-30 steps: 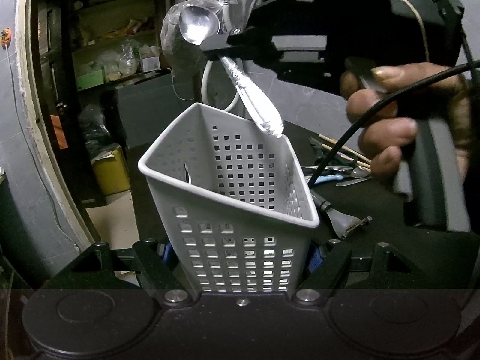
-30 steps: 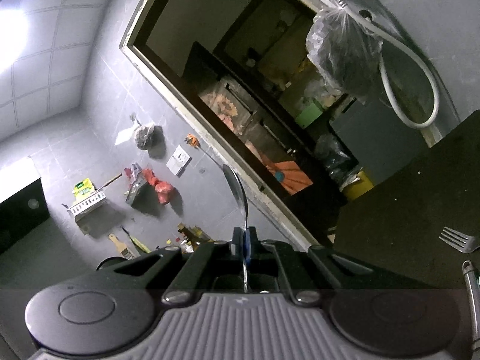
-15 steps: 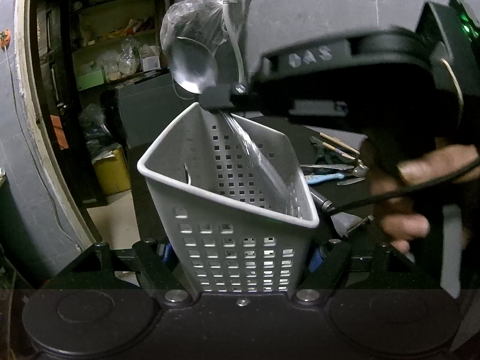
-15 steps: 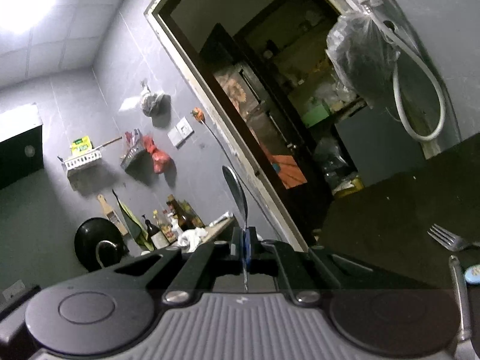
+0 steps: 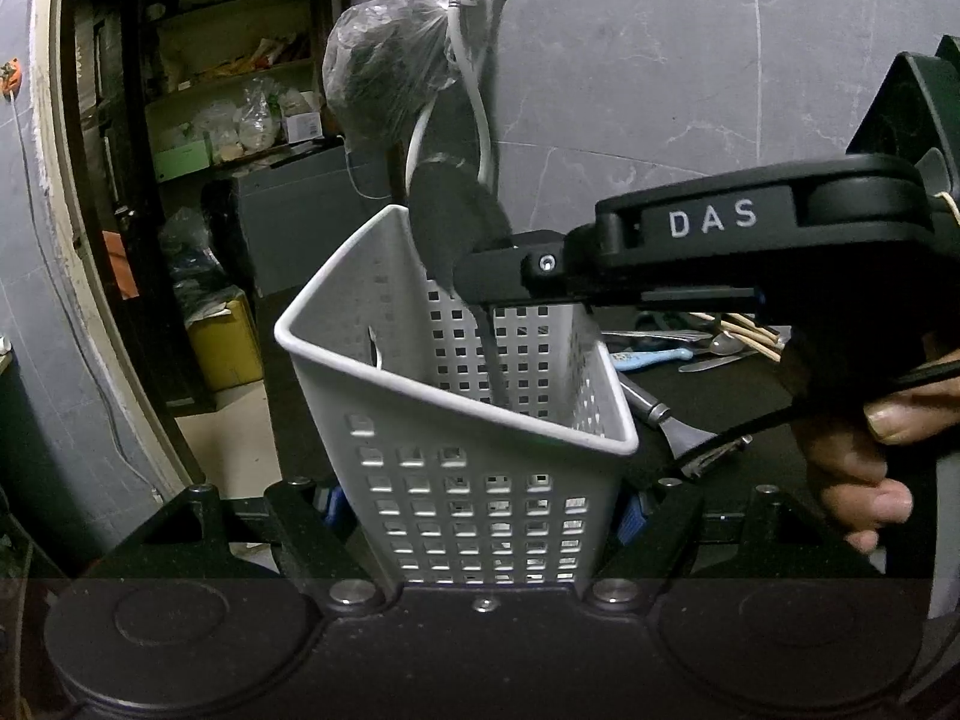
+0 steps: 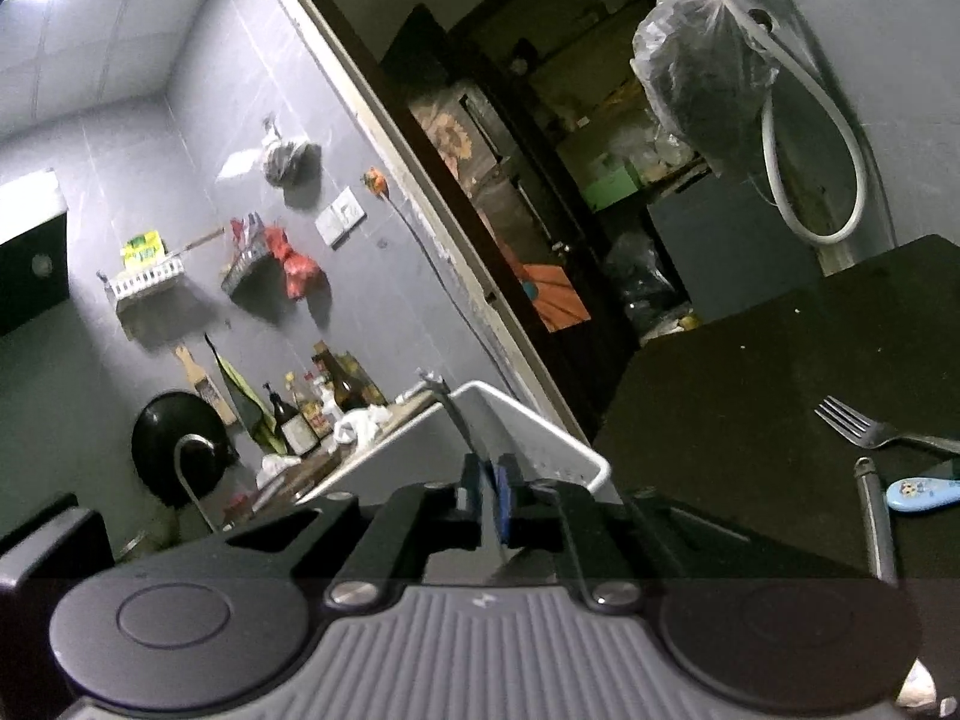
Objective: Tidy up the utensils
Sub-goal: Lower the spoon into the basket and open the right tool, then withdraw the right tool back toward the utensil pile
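The left gripper is clamped on the white perforated basket, one finger on each side of its lower walls, holding it upright over the dark counter.

The right gripper reaches in from the right, over the basket's open top. Its jaws are just starting to part. From the left camera a spoon sits right at its tip, bowl sticking up dark above the rim, handle dropping down inside the basket. In the right camera's own view there's only a narrow gap between the blue pads and I can't make out anything in it.

More cutlery lies on the counter behind, including a fork and a blue-handled piece.
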`<state>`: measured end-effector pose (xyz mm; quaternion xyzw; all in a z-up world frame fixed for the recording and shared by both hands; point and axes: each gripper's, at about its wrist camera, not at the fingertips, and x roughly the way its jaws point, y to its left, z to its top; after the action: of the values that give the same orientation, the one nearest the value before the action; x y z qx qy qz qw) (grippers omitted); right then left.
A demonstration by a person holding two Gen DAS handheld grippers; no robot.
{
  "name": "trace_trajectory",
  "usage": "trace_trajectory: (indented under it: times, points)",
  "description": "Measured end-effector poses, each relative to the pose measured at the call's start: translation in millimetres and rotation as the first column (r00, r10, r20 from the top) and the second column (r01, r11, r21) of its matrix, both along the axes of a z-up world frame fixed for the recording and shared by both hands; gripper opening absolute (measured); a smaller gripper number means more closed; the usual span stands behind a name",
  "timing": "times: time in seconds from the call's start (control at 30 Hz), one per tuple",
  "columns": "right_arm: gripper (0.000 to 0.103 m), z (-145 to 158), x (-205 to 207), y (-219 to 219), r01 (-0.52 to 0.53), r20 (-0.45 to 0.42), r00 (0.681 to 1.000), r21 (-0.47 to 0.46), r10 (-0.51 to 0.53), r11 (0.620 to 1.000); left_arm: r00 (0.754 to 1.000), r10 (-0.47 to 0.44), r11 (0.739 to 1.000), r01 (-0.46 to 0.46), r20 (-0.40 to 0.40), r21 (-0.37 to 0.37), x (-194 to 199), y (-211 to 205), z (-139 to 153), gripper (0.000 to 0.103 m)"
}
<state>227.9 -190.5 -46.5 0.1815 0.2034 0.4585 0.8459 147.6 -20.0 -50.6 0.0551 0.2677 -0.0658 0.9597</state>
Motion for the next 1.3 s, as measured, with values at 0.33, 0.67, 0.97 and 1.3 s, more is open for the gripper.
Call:
trace_trajectory:
  times: [0.33,0.67,0.97,1.3]
  points:
    - [0.08,28.8,-15.4,-22.1,0.008,0.054,0.999,0.0,-0.008,1.0,1.0,0.004,1.0,-0.004,-0.001,-0.004,-0.2,0.9,0.3,0.078]
    - [0.103,35.3,-5.0,-77.9,0.25,0.001,0.968,-0.055,-0.25,0.967,1.0,0.015,1.0,-0.015,-0.006,-0.006,0.0,-0.3,1.5,0.078]
    - [0.103,-9.1,32.2,-73.4,0.379,-0.114,0.881,-0.411,-0.459,0.829,0.999,0.037,0.999,-0.037,-0.009,-0.007,0.9,-3.0,1.0,0.078]
    - [0.103,-41.0,63.7,-41.5,0.266,-0.114,0.907,-0.594,-0.406,0.76,0.999,0.051,0.999,-0.051,-0.013,-0.007,0.7,-6.2,1.4,0.078]
